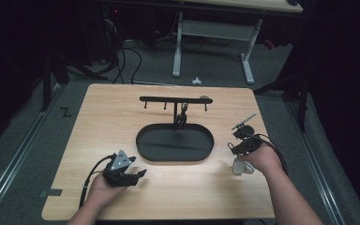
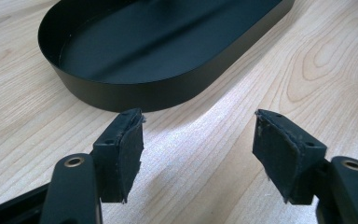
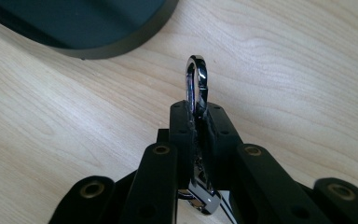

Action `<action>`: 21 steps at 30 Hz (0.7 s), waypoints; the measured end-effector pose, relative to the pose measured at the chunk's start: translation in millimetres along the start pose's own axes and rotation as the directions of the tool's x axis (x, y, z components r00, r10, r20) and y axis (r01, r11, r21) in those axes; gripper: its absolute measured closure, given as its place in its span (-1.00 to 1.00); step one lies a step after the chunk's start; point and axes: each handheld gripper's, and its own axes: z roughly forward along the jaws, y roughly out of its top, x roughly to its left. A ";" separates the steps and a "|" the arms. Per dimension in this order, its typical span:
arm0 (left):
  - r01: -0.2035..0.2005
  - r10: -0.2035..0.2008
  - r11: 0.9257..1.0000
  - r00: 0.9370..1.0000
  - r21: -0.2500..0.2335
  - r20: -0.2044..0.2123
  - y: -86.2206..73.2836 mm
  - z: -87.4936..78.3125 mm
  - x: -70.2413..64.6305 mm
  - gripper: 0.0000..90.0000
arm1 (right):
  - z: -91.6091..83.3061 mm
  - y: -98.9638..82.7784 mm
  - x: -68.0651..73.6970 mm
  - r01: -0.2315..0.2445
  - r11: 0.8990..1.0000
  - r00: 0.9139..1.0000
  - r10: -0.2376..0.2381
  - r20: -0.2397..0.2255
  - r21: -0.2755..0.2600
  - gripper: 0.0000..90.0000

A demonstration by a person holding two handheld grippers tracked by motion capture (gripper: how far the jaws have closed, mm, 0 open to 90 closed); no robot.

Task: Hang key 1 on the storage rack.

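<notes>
Metal clasp [image 3: 196, 81] clamped betw. right tongs [image 3: 197, 109], loop sticking out past tips; left tongs [image 2: 198, 140] apart, nothing betw.

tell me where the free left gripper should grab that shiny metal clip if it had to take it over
Probably on the rounded loop end of the metal clip, which sticks out past the right gripper whose pads are shut on its middle. The loop is thin and flat, so the open left gripper should come from the far side and pinch its two flat faces.

No text, label, brand, number or sign can be read on anything near either gripper.
</notes>
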 end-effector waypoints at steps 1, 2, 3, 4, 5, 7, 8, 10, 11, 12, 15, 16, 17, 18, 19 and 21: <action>0.000 0.000 1.000 1.000 0.000 0.000 0.0 0.0 0.0 -0.25 | -4.0 2.3 1.4 0.007 1.000 1.000 -0.007 0.000 -0.011 0.86; 0.000 0.000 1.000 1.000 0.000 0.000 0.0 0.0 0.0 -0.25 | -4.0 2.3 1.4 0.007 1.000 1.000 -0.007 0.000 -0.011 0.86; 0.000 0.000 1.000 1.000 0.000 0.000 0.0 0.0 0.1 -0.25 | -5.3 3.1 1.9 0.008 1.000 1.000 -0.008 0.001 -0.016 0.86; 0.002 -0.002 1.000 1.000 -0.001 -0.001 -0.1 0.0 0.2 -0.25 | -9.9 5.8 3.0 0.011 1.000 1.000 -0.011 0.002 -0.028 0.86; 0.001 -0.001 1.000 1.000 -0.001 0.000 -0.1 0.0 0.3 -0.25 | -11.5 6.7 3.3 0.015 0.999 1.000 -0.015 0.004 -0.032 0.86; 0.002 -0.002 1.000 1.000 -0.001 -0.001 -0.1 -0.1 0.3 -0.25 | -15.8 9.1 4.4 0.012 0.999 1.000 -0.012 0.010 -0.036 0.86; 0.002 -0.002 1.000 1.000 -0.001 -0.001 0.0 -0.3 0.4 -0.25 | -15.8 9.1 4.4 0.012 0.999 1.000 -0.012 0.010 -0.036 0.86; 0.002 -0.002 1.000 1.000 0.000 0.000 0.1 -0.7 0.4 -0.25 | -21.8 12.7 5.5 0.015 0.998 1.000 -0.015 0.007 -0.054 0.86; 0.003 -0.003 1.000 1.000 -0.001 0.000 0.1 -0.7 0.5 -0.25 | -24.1 13.8 5.7 0.016 0.998 1.000 -0.016 0.007 -0.059 0.86; 0.003 -0.003 1.000 1.000 -0.001 0.000 0.1 -0.8 0.5 -0.25 | -26.4 14.8 6.4 0.017 0.998 1.000 -0.017 0.009 -0.061 0.86; 0.003 -0.003 1.000 1.000 -0.001 -0.001 0.1 -0.8 0.5 -0.25 | -30.7 17.3 7.1 0.022 0.998 1.000 -0.021 0.012 -0.067 0.86; 0.003 -0.003 1.000 1.000 -0.001 -0.001 0.1 -0.8 0.5 -0.25 | -33.6 18.9 7.8 0.020 0.997 1.000 -0.019 0.012 -0.075 0.86; 0.003 -0.003 1.000 1.000 0.000 0.000 0.1 -0.8 0.5 -0.25 | -35.0 19.7 8.0 0.022 0.997 1.000 -0.021 0.013 -0.075 0.86; 0.003 -0.003 1.000 1.000 -0.001 -0.001 0.0 -0.9 0.5 -0.25 | -36.6 20.6 8.2 0.021 0.996 1.000 -0.020 0.009 -0.083 0.86; 0.004 -0.004 1.000 1.000 -0.001 -0.001 0.0 -1.0 0.5 -0.25 | -38.2 21.6 9.0 0.018 0.996 1.000 -0.018 0.006 -0.085 0.86; 0.005 -0.005 1.000 1.000 -0.003 -0.002 -0.2 -1.0 0.7 -0.25 | -41.2 23.7 10.1 0.026 0.996 1.000 -0.025 0.010 -0.090 0.86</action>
